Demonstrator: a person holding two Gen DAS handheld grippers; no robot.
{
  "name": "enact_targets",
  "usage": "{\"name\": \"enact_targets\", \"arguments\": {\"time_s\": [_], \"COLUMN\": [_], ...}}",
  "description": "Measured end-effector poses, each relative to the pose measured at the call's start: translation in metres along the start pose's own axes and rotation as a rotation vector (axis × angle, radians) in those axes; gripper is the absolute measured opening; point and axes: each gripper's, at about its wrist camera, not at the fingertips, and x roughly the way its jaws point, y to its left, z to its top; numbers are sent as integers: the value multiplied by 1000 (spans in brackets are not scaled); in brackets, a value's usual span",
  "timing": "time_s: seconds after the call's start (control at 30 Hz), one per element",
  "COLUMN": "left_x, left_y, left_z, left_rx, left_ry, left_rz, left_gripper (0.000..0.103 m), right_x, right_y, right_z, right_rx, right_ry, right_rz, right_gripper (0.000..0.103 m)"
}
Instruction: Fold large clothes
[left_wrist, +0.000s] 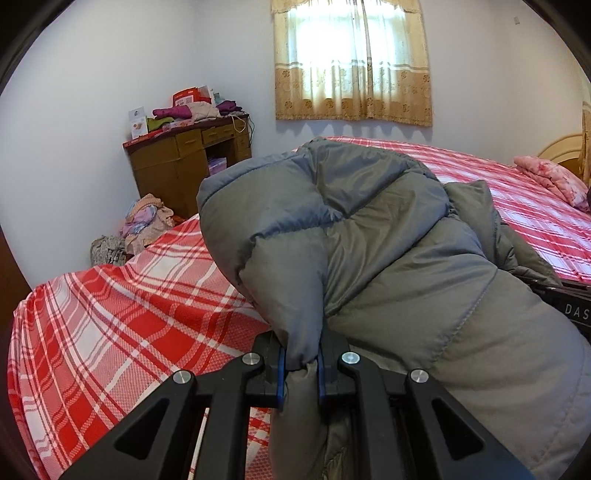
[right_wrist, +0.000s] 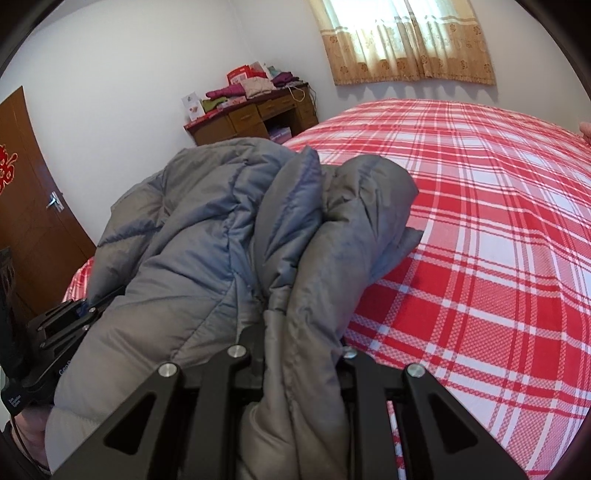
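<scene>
I tilt both grippers downward over the bed (right_wrist: 480, 229). My left gripper (left_wrist: 301, 373) is clenched on a fold of the grey puffer jacket (left_wrist: 388, 251); my right gripper (right_wrist: 301, 354) grasps another bunch. The jacket hangs bunched between them above the bed's near edge.

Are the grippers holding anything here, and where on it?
Both clamp the grey puffer jacket. The left gripper pinches a padded fold at its edge; the right gripper pinches a bunched fold. Which garment part cannot be told.
</scene>
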Motion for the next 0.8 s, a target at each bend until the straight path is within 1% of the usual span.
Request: {"name": "enact_targets", "arguments": {"time_s": [0.23, 0.4, 0.47, 0.53, 0.6, 0.67, 0.8], "left_x": [10, 12, 12, 13, 15, 16, 17], "left_y": [8, 7, 7, 8, 10, 11, 16], "left_z": [-9, -10, -11, -12, -12, -12, -15], "left_rx": [-6, -15, -16, -21, -26, -36, -61], "left_ry": [12, 16, 17, 19, 21, 22, 25], "left_rz": [-1, 8, 11, 13, 17, 29, 34], "left_gripper": [13, 22, 28, 31, 37, 48, 57], "right_x": [5, 8, 9, 9, 10, 10, 9], "right_y": [2, 4, 5, 5, 7, 8, 9], "right_z": [-6, -7, -8, -8, -9, -9, -11], "right_rx": [-11, -1, 2, 1, 1, -3, -6], "right_ry": [17, 25, 28, 28, 29, 29, 27], "right_rz": [-27, -45, -52, -60, -69, -79, -93], "right_gripper": [19, 20, 21, 22, 23, 24, 26]}}
